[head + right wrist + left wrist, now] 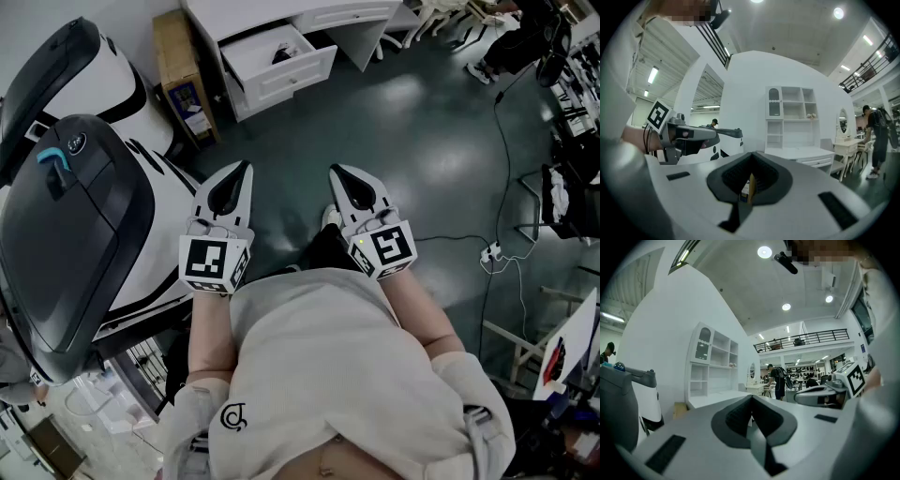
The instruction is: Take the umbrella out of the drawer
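White drawer, open far ahead, holds something dark, likely the umbrella. Both closed and empty, the left gripper and right gripper wait near, the left slightly closer.

left gripper, jaws together, empty

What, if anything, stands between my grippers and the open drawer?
Nothing visible does. Only bare floor lies between the left gripper, the right gripper and the open drawer. The cardboard box and the big machine stand off to the left, clear of that path.
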The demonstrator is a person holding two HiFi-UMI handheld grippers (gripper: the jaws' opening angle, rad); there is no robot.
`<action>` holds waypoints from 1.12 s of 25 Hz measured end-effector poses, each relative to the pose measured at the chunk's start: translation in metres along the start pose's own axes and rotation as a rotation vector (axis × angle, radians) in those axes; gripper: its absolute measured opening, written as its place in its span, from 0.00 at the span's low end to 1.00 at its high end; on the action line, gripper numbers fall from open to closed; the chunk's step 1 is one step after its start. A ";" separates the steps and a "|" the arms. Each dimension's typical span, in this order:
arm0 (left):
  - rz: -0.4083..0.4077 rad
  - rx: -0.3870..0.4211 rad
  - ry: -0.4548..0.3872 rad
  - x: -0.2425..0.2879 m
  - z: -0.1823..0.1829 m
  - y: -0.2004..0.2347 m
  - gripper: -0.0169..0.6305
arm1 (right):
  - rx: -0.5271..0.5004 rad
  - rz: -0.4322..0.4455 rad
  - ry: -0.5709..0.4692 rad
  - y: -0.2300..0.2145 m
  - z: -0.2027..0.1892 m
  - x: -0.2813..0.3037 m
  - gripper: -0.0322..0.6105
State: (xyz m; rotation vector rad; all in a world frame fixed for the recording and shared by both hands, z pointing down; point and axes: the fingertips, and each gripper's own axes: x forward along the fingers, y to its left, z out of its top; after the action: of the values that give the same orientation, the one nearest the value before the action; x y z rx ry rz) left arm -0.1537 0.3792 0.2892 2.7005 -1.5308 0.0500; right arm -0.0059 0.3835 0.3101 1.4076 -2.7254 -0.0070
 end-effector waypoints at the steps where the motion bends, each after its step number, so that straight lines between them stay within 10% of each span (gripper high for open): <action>1: 0.000 0.000 0.000 0.000 0.000 -0.001 0.04 | 0.000 0.000 0.001 0.000 0.000 -0.001 0.06; 15: 0.012 -0.018 0.024 0.008 -0.008 0.002 0.04 | 0.020 0.001 0.007 -0.008 -0.006 0.004 0.06; 28: 0.133 -0.018 0.073 0.136 -0.019 0.045 0.04 | 0.051 0.086 0.006 -0.131 -0.017 0.110 0.06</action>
State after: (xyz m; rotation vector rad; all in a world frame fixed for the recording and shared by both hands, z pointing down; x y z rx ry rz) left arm -0.1226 0.2406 0.3151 2.5498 -1.6780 0.1360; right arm 0.0385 0.2185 0.3295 1.2987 -2.7976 0.0719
